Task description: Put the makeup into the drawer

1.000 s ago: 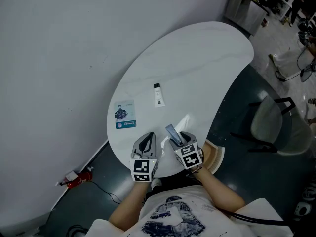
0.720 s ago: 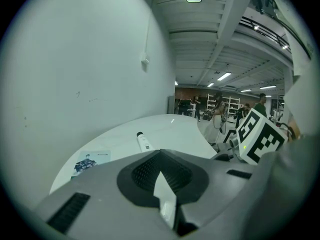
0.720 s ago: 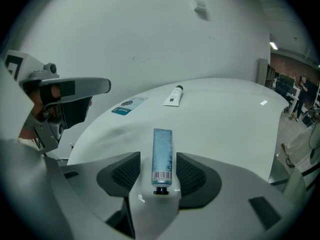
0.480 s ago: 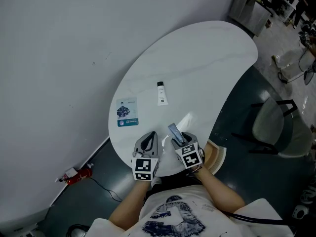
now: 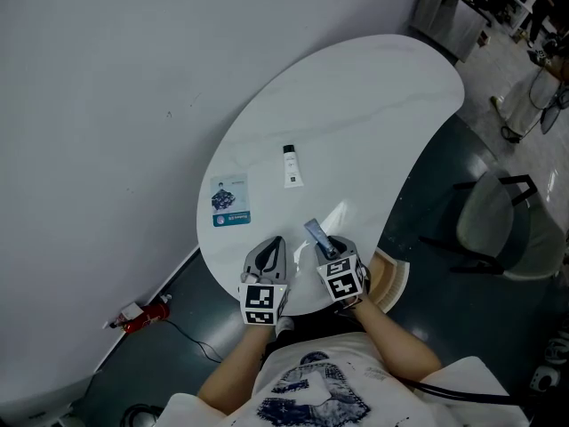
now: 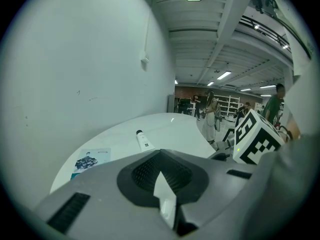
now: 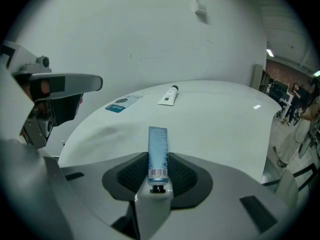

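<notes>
A printed card lies near the left edge of the white table; the left gripper sits over the near rim, and its own view shows its jaws pressed together on nothing; a white tube lies further in, mid-table; the right gripper has just been closing its jaws and grips a blue tube, whose barcode and black cap only the right gripper view shows; only the head view shows a chair at the far right.
</notes>
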A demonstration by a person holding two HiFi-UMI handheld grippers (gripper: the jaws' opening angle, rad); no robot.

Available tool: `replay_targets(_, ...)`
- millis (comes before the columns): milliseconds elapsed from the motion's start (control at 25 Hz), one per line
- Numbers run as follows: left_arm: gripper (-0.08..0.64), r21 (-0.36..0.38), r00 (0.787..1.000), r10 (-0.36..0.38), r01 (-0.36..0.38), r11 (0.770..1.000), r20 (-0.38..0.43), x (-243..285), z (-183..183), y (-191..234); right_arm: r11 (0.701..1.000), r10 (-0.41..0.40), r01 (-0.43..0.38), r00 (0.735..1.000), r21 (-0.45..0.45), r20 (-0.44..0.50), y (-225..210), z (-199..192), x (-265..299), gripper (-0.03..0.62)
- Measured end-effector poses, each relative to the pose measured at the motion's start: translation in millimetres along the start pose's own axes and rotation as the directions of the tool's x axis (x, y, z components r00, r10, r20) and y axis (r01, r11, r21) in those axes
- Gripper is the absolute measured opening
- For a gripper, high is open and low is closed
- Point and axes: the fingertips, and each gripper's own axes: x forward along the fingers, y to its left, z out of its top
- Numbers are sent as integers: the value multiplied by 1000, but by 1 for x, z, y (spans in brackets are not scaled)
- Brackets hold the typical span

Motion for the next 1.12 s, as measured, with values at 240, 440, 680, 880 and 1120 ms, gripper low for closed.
replay_targets(240, 35, 8, 1000, -1, 1, 1000, -2, -11, -2, -1, 1000, -15, 15, 1000, 14, 13, 0, -2, -2, 138)
replay_targets(440, 35, 9, 1000, -3, 3, 1000, -8, -21, -8, 3, 999, -22, 21, 1000, 41, 19, 5, -5, -9, 137)
replay_targets(680, 35, 27, 999, -32, 31, 999, 17, -38, -6, -2, 996, -51, 47, 997, 73, 51, 14, -7, -25, 137)
replay_targets(880, 35, 43, 998, -58, 56, 998, 33, -59, -5, -4, 993, -80, 73, 993, 88, 81, 29, -6, -44, 137)
replay_targets(1120, 35, 70, 994, -89, 85, 994, 57, -88, -2, -6, 987, -123, 108, 985, 119, 125, 49, -5, -74, 137)
